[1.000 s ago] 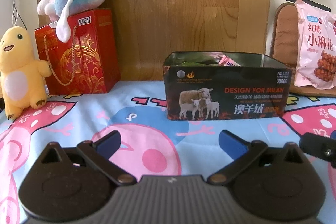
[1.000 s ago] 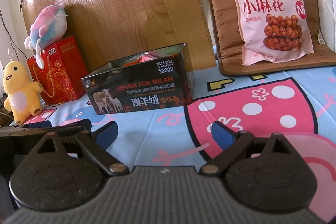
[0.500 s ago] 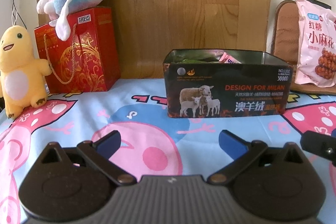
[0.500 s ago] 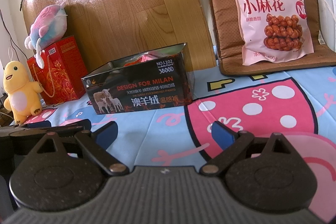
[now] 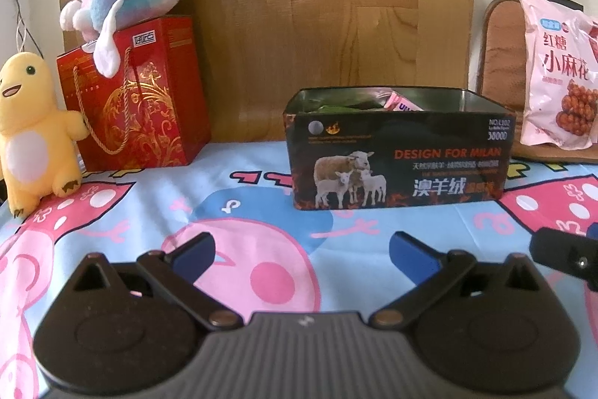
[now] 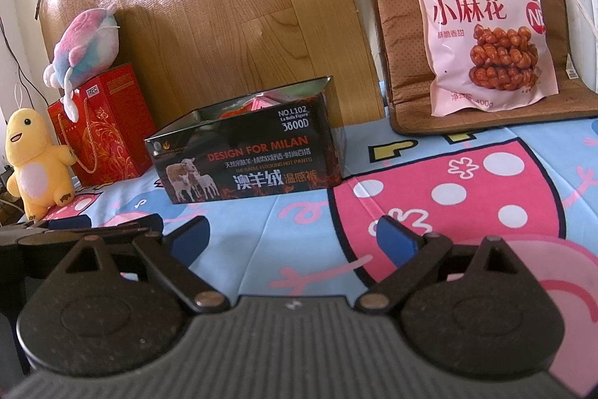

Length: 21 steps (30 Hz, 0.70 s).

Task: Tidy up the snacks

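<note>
Jaws on both are spread wide w/ nothing between them: left gripper (image 5: 301,245) and right gripper (image 6: 291,234) hover low over the blue-and-pink cartoon cloth (image 6: 467,182). Straight ahead sits the open black metal tin w/ sheep printed on it (image 5: 400,156), some packets already poking out of the top. Only loose snack I can see is the big pink bag of fried dough twists (image 6: 486,25), propped upright on the brown seat cushion (image 6: 396,62), well apart from the tin. Imo go w/ the right one, pinch the bag's top seam not the puffy middle, lift clear, then lower it into the tin. Might be too big tbh.
</note>
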Each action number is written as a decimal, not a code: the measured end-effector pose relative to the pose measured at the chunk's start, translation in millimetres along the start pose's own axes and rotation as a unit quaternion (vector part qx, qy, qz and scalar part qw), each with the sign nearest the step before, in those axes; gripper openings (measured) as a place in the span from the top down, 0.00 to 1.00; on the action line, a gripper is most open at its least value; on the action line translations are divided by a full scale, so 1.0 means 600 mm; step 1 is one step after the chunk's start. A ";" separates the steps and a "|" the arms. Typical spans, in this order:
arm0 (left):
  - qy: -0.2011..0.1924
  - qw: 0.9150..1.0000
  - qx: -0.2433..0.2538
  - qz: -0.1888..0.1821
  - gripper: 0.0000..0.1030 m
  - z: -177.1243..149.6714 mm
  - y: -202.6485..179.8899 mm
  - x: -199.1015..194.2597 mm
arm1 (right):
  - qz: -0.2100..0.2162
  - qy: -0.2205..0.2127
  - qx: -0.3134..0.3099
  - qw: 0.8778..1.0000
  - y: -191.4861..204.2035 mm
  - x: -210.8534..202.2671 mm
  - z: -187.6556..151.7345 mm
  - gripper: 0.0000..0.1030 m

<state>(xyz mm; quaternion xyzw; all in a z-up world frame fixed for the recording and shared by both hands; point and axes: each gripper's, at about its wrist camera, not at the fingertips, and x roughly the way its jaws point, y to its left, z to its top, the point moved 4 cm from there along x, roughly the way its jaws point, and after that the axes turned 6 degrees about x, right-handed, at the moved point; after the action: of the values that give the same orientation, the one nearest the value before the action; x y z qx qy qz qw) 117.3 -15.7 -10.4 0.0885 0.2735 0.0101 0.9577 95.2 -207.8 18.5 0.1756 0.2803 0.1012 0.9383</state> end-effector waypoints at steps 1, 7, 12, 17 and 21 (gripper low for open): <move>0.000 1.000 0.002 0.000 0.00 0.000 -0.001 0.000 | 0.000 0.000 0.000 1.000 0.001 0.000 0.000 0.05; -0.004 1.000 0.017 0.002 0.00 -0.001 -0.009 -0.002 | 0.000 -0.001 0.002 1.000 -0.001 -0.001 0.000 0.05; -0.005 1.000 0.023 0.003 0.00 -0.001 -0.010 -0.003 | 0.001 0.001 0.001 1.000 -0.001 0.000 0.001 0.05; -0.005 1.000 0.024 0.003 0.00 -0.002 -0.010 -0.002 | 0.001 0.001 0.001 1.000 -0.001 0.000 0.001 0.05; -0.004 1.000 0.026 0.003 0.00 -0.002 -0.011 -0.002 | 0.001 0.002 0.001 1.000 -0.001 0.001 0.001 0.05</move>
<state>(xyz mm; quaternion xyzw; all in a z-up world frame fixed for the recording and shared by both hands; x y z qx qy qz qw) 115.4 -22.1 -11.7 0.1140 0.2696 0.0056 0.9562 96.0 -208.6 18.6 0.1764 0.2820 0.1020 0.9375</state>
